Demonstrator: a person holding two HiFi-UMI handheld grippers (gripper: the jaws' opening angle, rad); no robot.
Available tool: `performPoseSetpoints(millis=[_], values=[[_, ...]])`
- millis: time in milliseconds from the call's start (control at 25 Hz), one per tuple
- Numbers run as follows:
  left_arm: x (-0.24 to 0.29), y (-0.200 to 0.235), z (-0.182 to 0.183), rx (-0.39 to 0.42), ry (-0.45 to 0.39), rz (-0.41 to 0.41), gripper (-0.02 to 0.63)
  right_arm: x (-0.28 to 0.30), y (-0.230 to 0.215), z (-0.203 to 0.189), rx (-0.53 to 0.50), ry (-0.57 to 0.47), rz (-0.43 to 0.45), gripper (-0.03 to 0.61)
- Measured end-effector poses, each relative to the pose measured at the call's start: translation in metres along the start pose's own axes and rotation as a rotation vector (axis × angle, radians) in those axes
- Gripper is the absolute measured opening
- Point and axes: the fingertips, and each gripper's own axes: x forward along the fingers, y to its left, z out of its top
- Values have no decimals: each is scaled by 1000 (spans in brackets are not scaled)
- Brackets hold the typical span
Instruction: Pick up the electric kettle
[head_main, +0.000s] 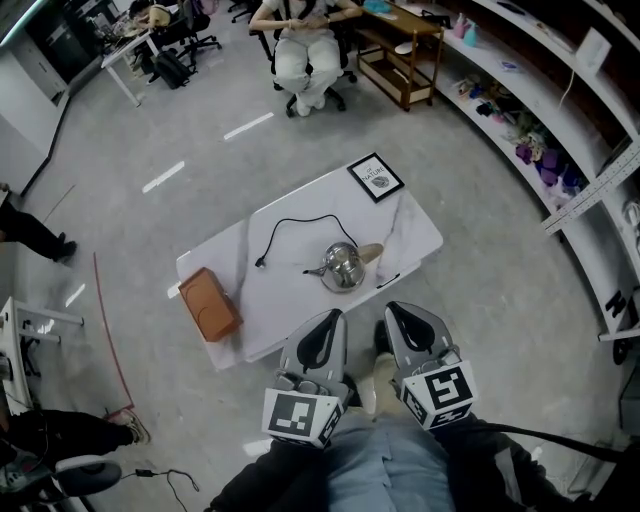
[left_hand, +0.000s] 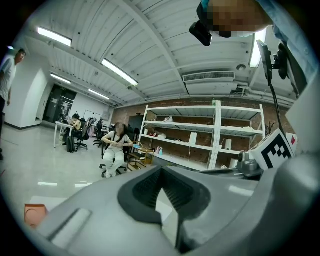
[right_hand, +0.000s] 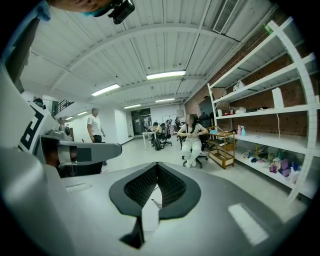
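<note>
A steel kettle (head_main: 343, 266) sits on a white desk (head_main: 290, 305), toward its near edge, with a black cord (head_main: 295, 228) lying just behind it. The left tongs (head_main: 330, 320) and right tongs (head_main: 396, 313) hover at that edge, each pressed together on nothing, clear of the kettle.

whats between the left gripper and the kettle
Only a thin strip of bare tabletop, in the head view, between the left gripper and the kettle.
</note>
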Motion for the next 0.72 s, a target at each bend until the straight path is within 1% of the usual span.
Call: performPoseSetpoints(millis=[160, 360, 520, 720], values=[[29, 2, -3, -5, 12, 17, 1, 15, -26, 3, 12, 8, 10, 26], [66, 8, -10, -22, 51, 47, 1, 39, -59, 3, 23, 31, 31, 26], [92, 17, -7, -14, 68, 85, 1, 61, -79, 7, 34, 45, 70, 26], [123, 31, 4, -3, 71, 161, 1, 92, -102, 19, 27, 34, 137, 26]])
